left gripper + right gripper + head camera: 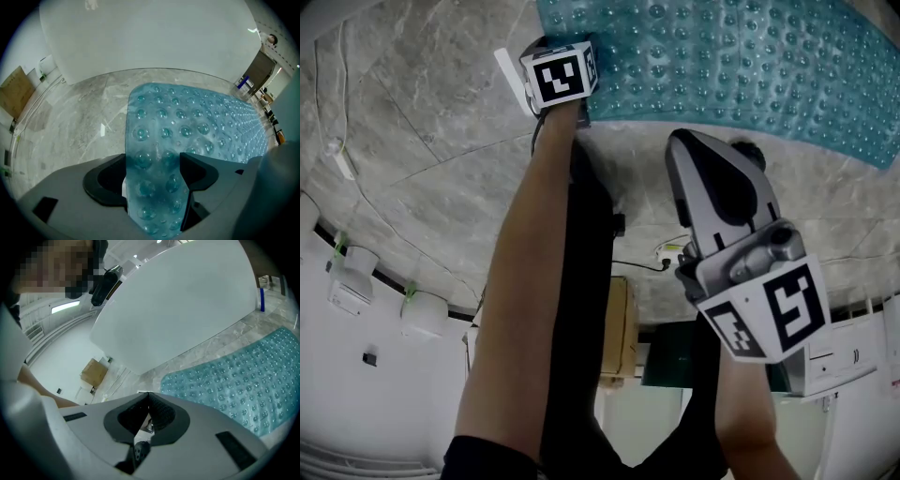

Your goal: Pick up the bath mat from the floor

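The left tongs (157,164), at lower centre of the left gripper view, stand wide apart. The near end of the one mat (201,126) lies between them, unpinched and probably lined up for a bite. The mat lies on the floor (79,126), running right. The right tongs (149,404) are closed and empty, held off the mat, seemingly spare. Two tongs, one mat.

The bath mat (741,66) lies on the floor (441,141), along its edge below a wall (150,37). The mat's end sits between the left gripper's (153,159) jaws. The right gripper (149,397) hangs beside it.
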